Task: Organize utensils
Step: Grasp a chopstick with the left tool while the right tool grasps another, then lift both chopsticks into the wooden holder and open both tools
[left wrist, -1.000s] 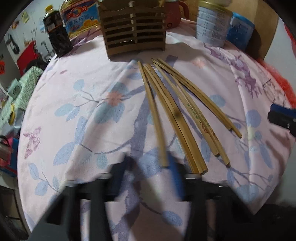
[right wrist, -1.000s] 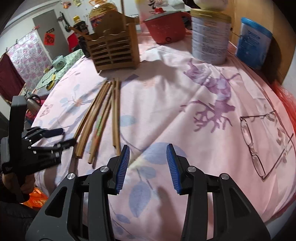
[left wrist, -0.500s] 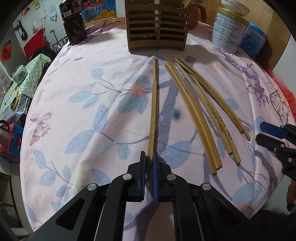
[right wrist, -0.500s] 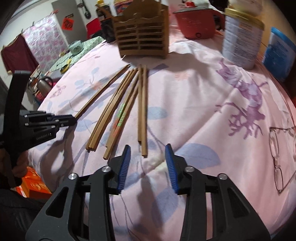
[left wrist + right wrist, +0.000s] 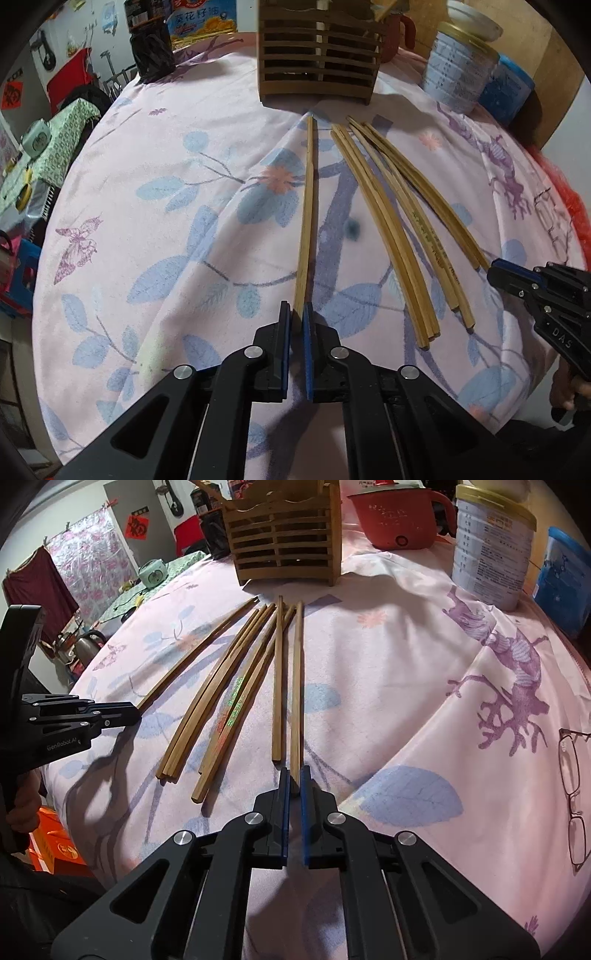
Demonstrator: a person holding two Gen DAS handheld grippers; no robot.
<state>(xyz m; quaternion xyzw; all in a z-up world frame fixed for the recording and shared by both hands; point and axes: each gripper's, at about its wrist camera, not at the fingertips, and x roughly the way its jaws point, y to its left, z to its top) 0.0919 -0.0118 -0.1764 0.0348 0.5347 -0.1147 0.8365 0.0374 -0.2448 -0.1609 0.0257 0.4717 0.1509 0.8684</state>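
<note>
Several bamboo chopsticks (image 5: 391,236) lie fanned on the pink flowered tablecloth (image 5: 166,229), in front of a slatted wooden holder (image 5: 319,55). My left gripper (image 5: 297,314) is shut on the near end of the leftmost chopstick (image 5: 308,206), which lies apart from the others. In the right wrist view my right gripper (image 5: 294,779) is closing, its pads pressing the near end of the rightmost chopstick (image 5: 296,686). The holder (image 5: 284,542) stands beyond the far tips. The left gripper (image 5: 133,714) shows at the left of that view.
Behind the holder stand a red pot (image 5: 395,517), a tall tin (image 5: 491,550), a blue tub (image 5: 561,579) and a dark bottle (image 5: 151,48). A pair of glasses (image 5: 572,786) lies at the right. The table's edge falls away close under both grippers.
The left gripper has shut on the leftmost chopstick, which now lies apart from the rest. The right gripper has come in over the rightmost chopstick's near end and closed on it.
</note>
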